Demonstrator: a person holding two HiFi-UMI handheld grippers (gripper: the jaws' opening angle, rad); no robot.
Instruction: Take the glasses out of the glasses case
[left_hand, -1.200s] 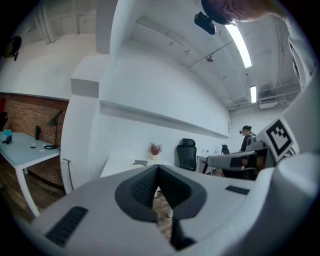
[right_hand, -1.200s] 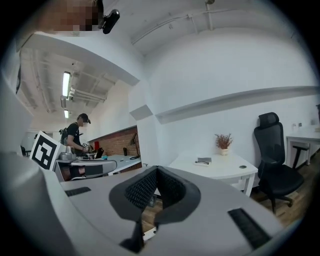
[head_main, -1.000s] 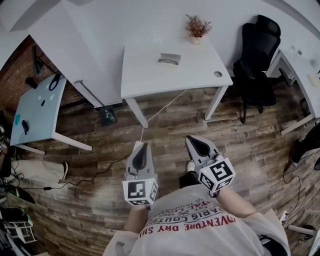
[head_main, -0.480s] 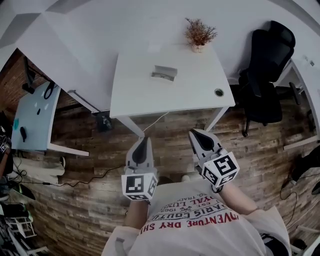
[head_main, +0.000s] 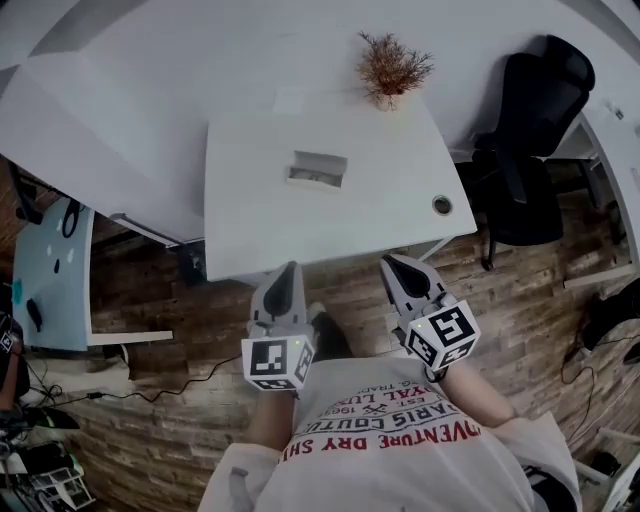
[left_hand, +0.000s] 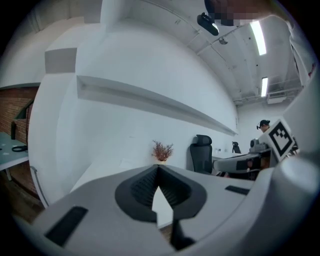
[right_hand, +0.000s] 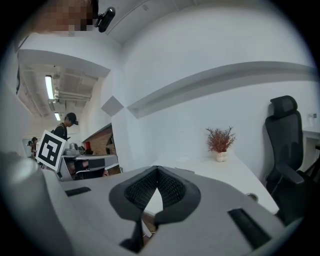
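A pale grey glasses case (head_main: 318, 169) lies near the middle of the white table (head_main: 250, 230) in the head view; whether its lid is up is too small to tell, and no glasses show. My left gripper (head_main: 289, 270) hangs shut just in front of the table's near edge, well short of the case. The right gripper (head_main: 394, 264) is beside it, also shut and holding nothing. In the left gripper view the left gripper (left_hand: 157, 168) has its dark pads meeting at the tip. In the right gripper view the right gripper (right_hand: 157, 170) looks the same.
A small dried plant in a white pot (head_main: 392, 66) stands at the table's far edge, and a round cable hole (head_main: 441, 205) sits at its right. A black office chair (head_main: 530, 130) is right of the table. A glass-topped desk (head_main: 50, 260) is at left. A person with a cap (right_hand: 67, 125) stands far off.
The table has come nearer and larger in the head view as I walked toward it. Both grippers stayed shut and now reach its near edge.
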